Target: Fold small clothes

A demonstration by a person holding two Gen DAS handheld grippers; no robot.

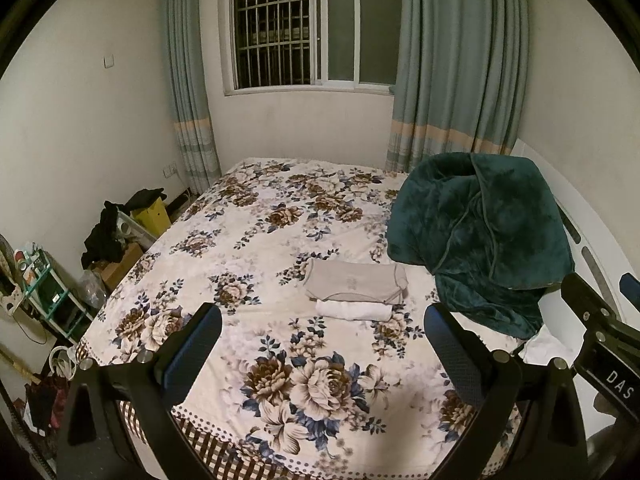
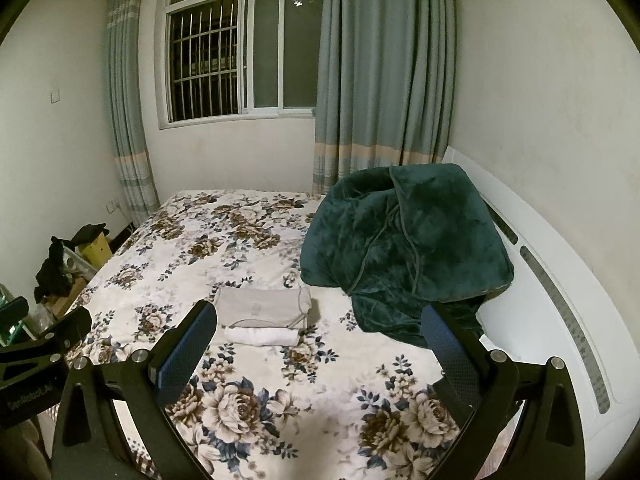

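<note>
A folded beige garment lies on the floral bedsheet, with a folded white garment right in front of it. Both also show in the right wrist view: the beige garment and the white garment. My left gripper is open and empty, held above the near part of the bed, short of the clothes. My right gripper is open and empty, also held back from the clothes. Part of the right gripper shows at the right edge of the left wrist view.
A dark green plush blanket is heaped on the bed's right side by the white headboard. Boxes and dark clothes and a small shelf stand on the floor left of the bed. A window and curtains are behind.
</note>
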